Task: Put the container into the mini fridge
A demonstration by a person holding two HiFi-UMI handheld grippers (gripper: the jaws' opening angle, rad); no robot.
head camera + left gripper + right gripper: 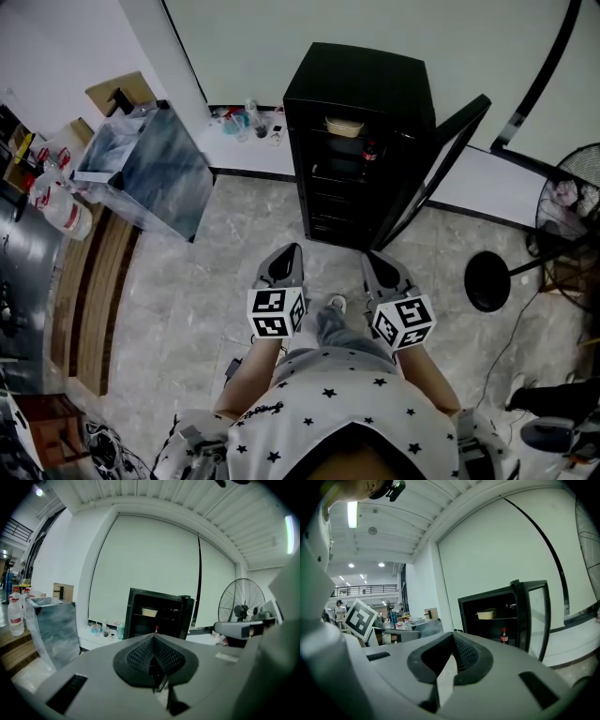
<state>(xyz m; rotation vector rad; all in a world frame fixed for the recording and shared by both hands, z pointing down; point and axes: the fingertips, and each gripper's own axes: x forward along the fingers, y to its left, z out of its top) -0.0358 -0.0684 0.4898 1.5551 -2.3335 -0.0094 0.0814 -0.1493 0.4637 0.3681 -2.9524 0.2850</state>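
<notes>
Both tools are empty right now. Your left gripper [282, 264] has its jaws pressed together with nothing between them, and the right gripper [385, 272] looks the same in its own view, pads meeting at the tip. You're holding both low in front of you, well back from the mini fridge [356, 80].

The container [344, 125] is already inside, sitting on the top shelf roughly in the middle, so I'd call the placing part done. The door [439, 159] is hanging open on the right side.

If you do need to nudge it or take it out again: it looks like a pale, shallow takeaway-type tub, so my guess is light and thin-walled, the kind that buckles if you clamp hard. I'd go for the rim or the short sides with a gentle squeeze, not the middle of the wall. It could be a bit slick too, though I can't tell from here whether there's anything in it.

For room, the floor between you and the fridge is open. Watch the door's edge on your right, and the fan's round base [487, 281] on the floor just past it. One shelf down, toward the door side, there's a small bottle [504, 635] that would tip easily. The marbled box [155, 173] on the left is well apart.
</notes>
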